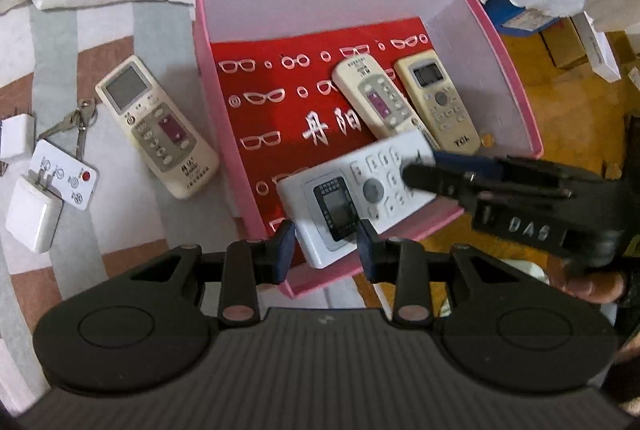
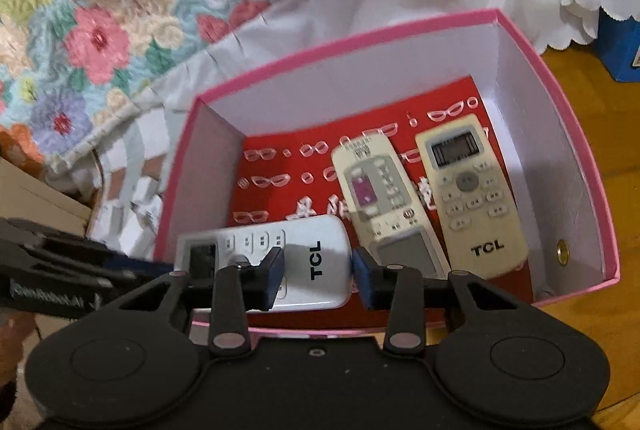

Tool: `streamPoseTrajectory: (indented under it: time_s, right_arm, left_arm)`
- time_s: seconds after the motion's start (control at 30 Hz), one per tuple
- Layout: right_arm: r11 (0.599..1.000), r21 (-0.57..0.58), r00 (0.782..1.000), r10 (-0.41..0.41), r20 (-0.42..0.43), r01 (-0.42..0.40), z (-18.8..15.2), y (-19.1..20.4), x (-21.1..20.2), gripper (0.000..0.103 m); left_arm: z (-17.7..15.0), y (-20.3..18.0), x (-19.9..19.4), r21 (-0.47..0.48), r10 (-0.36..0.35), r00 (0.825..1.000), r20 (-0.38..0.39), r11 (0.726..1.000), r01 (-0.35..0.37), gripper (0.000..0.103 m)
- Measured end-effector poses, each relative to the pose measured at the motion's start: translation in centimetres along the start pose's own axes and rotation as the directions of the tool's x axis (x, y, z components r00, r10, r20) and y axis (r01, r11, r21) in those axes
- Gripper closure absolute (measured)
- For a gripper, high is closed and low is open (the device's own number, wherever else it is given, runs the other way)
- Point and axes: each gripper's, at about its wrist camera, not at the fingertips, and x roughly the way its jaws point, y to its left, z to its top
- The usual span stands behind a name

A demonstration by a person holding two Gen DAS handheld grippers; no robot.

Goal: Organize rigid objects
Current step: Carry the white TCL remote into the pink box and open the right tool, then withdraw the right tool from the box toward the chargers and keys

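Two remotes point(image 1: 374, 94) point(image 1: 440, 102) lie side by side in the box point(image 1: 508, 70), toward its right wall. A third remote point(image 1: 352, 194) sits tilted over the near rim. Left of the box lie another remote point(image 1: 156, 126), keys point(image 1: 76, 122) and two chargers point(image 1: 34, 214).

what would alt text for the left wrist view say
A white remote is held over the near edge of a pink box, its near end between the left tool's fingers and the right tool on its far end. Two cream remotes lie inside; a third, keys and chargers lie on the striped cloth outside.
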Motion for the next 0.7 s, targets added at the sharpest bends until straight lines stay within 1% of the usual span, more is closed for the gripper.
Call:
streamPoseTrajectory:
  time_s: [0.03, 0.1, 0.17, 0.27, 0.33, 0.47, 0.6, 0.7]
  right_arm:
    - [1.000, -0.006, 1.000, -0.014, -0.004, 0.014, -0.1, 0.1, 0.2, 0.061]
    - [0.998, -0.027, 0.998, -0.056, 0.013, 0.056, -0.2, 0.6, 0.6, 0.061]
    - [0.995, -0.031, 0.995, -0.093, 0.034, 0.094, -0.3, 1.0, 0.7, 0.061]
    - [0.992, -0.054, 0.992, -0.112, 0.061, 0.115, -0.5, 2.0, 0.1, 0.060]
    - [0.990, -0.076, 0.990, -0.109, 0.091, 0.116, -0.8, 3.0, -1.0, 0.060]
    - [0.989, -0.119, 0.989, -0.072, 0.133, 0.088, -1.2, 5.8, -4.0, 0.060]
    - [0.980, -0.190, 0.990, -0.035, 0.140, 0.061, -1.7, 9.8, -7.0, 0.060]
    - [0.965, -0.260, 0.992, 0.000, 0.128, 0.033, -2.2, 13.2, -8.4, 0.060]
  left_arm:
    - [0.0, 0.1, 0.0, -0.006, 0.000, 1.000, 0.011, 1.000, 0.000, 0.065]
    - [0.1, 0.2, 0.1, -0.016, -0.025, 0.999, 0.021, 1.000, 0.026, 0.060]
    - [0.0, 0.4, -0.2, -0.013, -0.039, 0.999, 0.034, 0.999, 0.040, 0.059]
    - [-0.3, 0.5, -1.4, 0.002, -0.053, 0.996, 0.067, 0.999, 0.053, 0.059]
    - [-0.7, 0.3, -2.7, 0.049, -0.047, 0.994, 0.095, 0.998, 0.042, 0.059]
    - [-1.8, 0.1, -5.8, 0.135, 0.016, 0.986, 0.166, 0.990, -0.039, 0.059]
    - [-2.8, 1.4, -9.5, 0.162, 0.010, 0.979, 0.205, 0.986, -0.044, 0.059]
    - [-3.5, 2.5, -12.6, 0.181, 0.013, 0.969, 0.247, 0.982, -0.060, 0.059]
